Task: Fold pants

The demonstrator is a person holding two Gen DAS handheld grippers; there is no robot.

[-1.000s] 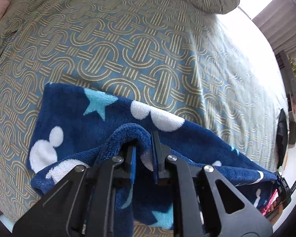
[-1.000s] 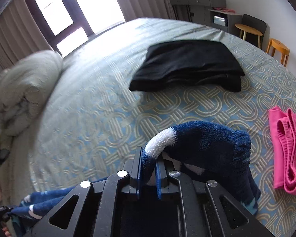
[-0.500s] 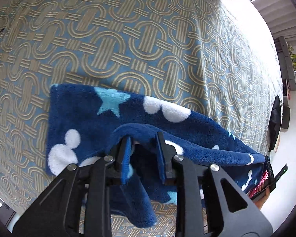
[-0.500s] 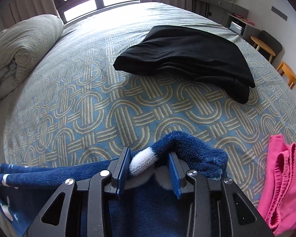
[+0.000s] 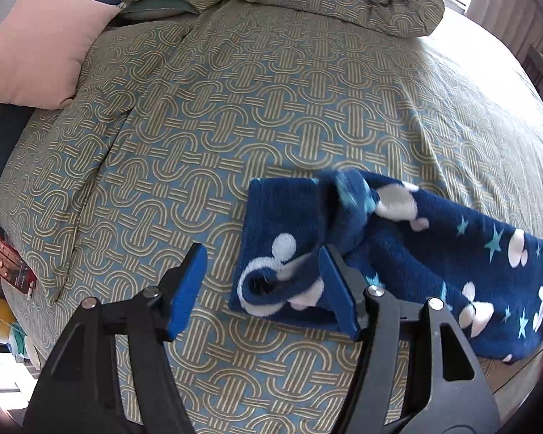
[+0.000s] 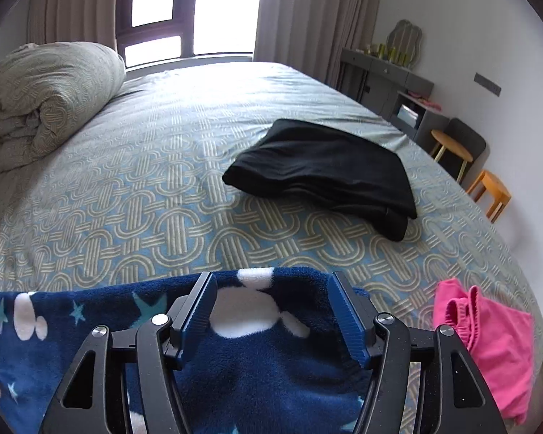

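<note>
Dark blue fleece pants [image 5: 398, 249] with white mouse heads and light blue stars lie along the near edge of the patterned bedspread [image 5: 235, 115]. One end is folded over itself, a loose flap still blurred. My left gripper [image 5: 260, 289] hovers above that end with its jaws opening; the fabric lies below them, free of the pads. In the right wrist view the pants [image 6: 90, 325] spread flat under my right gripper [image 6: 271, 311], whose jaws are also opening with no cloth pinched between the blue pads.
A folded black garment [image 6: 325, 170] lies mid-bed and a pink garment [image 6: 488, 340] near the right edge. A rolled duvet [image 6: 43, 97] and a pink pillow [image 5: 32, 47] sit at the bed's head. Stools [image 6: 488, 191] and a dresser stand by the wall.
Both grippers let go of the pants' folded edge and opened wide. The left one rose and shifted left of the cloth; the released fold dropped onto the pants.
</note>
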